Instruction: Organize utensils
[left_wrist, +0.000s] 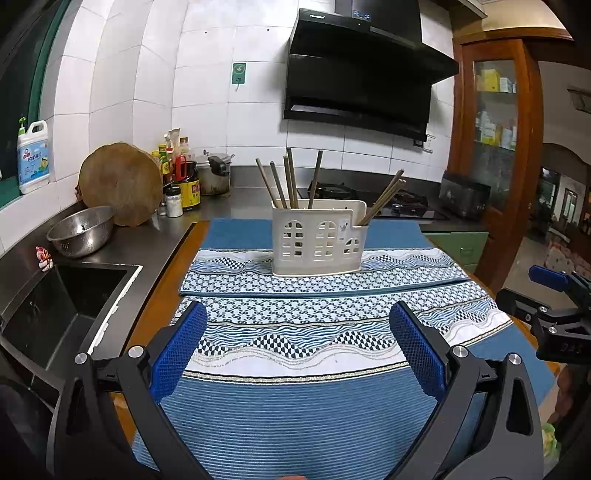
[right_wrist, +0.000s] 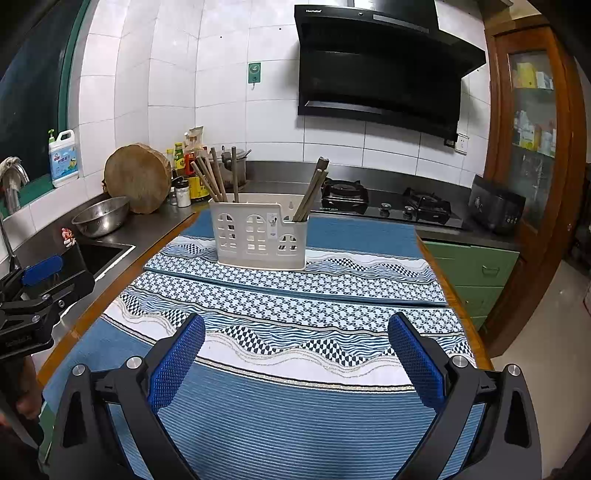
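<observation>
A white plastic utensil holder (left_wrist: 318, 240) with window cut-outs stands on the far blue patterned mat (left_wrist: 406, 269). Several brown chopsticks (left_wrist: 290, 182) stand in its large left compartment, and a few more chopsticks (left_wrist: 386, 195) lean in the small right compartment. It also shows in the right wrist view (right_wrist: 258, 236), with chopsticks in it (right_wrist: 212, 177). My left gripper (left_wrist: 299, 332) is open and empty above the near mat, well short of the holder. My right gripper (right_wrist: 295, 345) is open and empty, beside the left one; it shows at the right edge of the left wrist view (left_wrist: 554, 295).
A sink (left_wrist: 55, 314) lies left of the table. A steel colander (left_wrist: 81, 230), a round wooden board (left_wrist: 120, 182), bottles (left_wrist: 183, 177) and a pot (left_wrist: 214, 173) stand on the counter behind. A gas hob (right_wrist: 388, 203) and black appliance (right_wrist: 495, 206) sit at the back right.
</observation>
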